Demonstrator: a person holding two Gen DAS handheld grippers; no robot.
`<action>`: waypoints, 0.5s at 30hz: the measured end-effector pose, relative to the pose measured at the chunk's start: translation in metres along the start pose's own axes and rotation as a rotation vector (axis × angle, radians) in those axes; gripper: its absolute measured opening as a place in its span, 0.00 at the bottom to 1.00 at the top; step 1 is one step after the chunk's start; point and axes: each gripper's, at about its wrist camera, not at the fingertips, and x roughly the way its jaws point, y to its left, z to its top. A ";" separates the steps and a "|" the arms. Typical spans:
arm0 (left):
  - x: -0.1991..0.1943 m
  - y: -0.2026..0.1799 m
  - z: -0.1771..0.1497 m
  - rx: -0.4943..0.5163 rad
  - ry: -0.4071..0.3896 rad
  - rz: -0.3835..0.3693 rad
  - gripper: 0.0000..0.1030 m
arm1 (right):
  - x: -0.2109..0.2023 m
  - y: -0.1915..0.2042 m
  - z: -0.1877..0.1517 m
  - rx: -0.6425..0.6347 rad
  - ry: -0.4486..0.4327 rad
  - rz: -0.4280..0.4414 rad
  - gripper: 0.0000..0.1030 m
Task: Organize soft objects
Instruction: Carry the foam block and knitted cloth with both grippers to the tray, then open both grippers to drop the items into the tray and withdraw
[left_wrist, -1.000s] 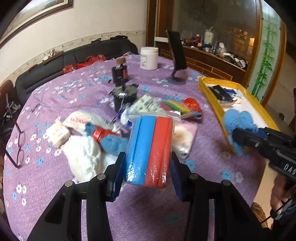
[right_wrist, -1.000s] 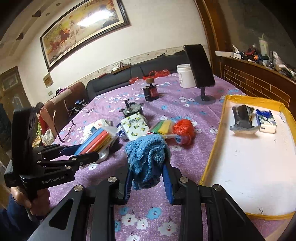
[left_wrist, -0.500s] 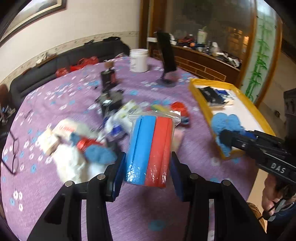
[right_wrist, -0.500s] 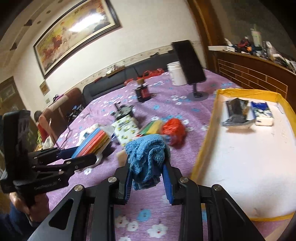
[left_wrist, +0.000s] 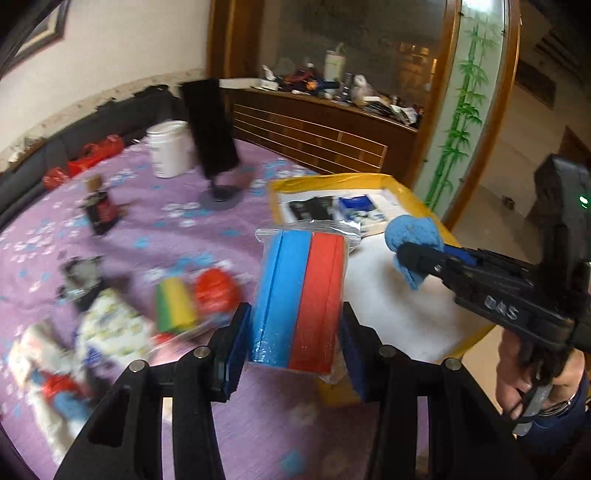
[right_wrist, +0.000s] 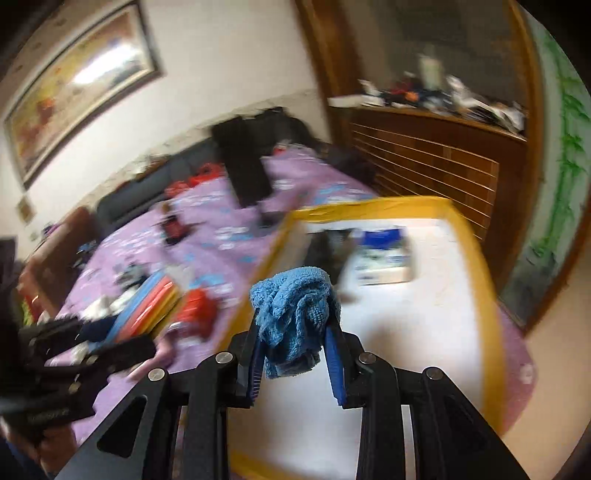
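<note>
My left gripper (left_wrist: 295, 332) is shut on a bagged pack of blue and red sponges (left_wrist: 301, 295), held above the table beside the tray's near left corner. My right gripper (right_wrist: 295, 347) is shut on a crumpled blue knit cloth (right_wrist: 293, 314) and holds it over the white, yellow-rimmed tray (right_wrist: 484, 291). In the left wrist view the right gripper (left_wrist: 417, 258) hangs with the cloth (left_wrist: 412, 230) over the tray (left_wrist: 399, 310). The pack also shows in the right wrist view (right_wrist: 147, 306).
Inside the tray lie a dark pouch (left_wrist: 312, 208) and a blue-and-white tissue pack (right_wrist: 384, 254). On the purple flowered tablecloth (left_wrist: 177, 229) are a yellow-green sponge (left_wrist: 175, 304), a red bundle (left_wrist: 216, 291), a phone stand (left_wrist: 214, 147), a white jar (left_wrist: 170, 149) and blurred clutter at the left.
Both grippers have swung right toward the tray with their loads. The right gripper and cloth now hang over the tray's white floor; the left pack is at the tray's near left corner.
</note>
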 end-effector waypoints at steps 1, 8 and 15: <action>0.012 -0.007 0.004 -0.002 0.019 -0.010 0.44 | 0.004 -0.010 0.004 0.020 0.018 -0.004 0.31; 0.071 -0.036 0.001 0.024 0.127 -0.027 0.44 | 0.031 -0.054 0.011 0.078 0.116 -0.095 0.31; 0.095 -0.046 -0.003 0.035 0.164 -0.012 0.45 | 0.042 -0.057 0.012 0.072 0.153 -0.118 0.36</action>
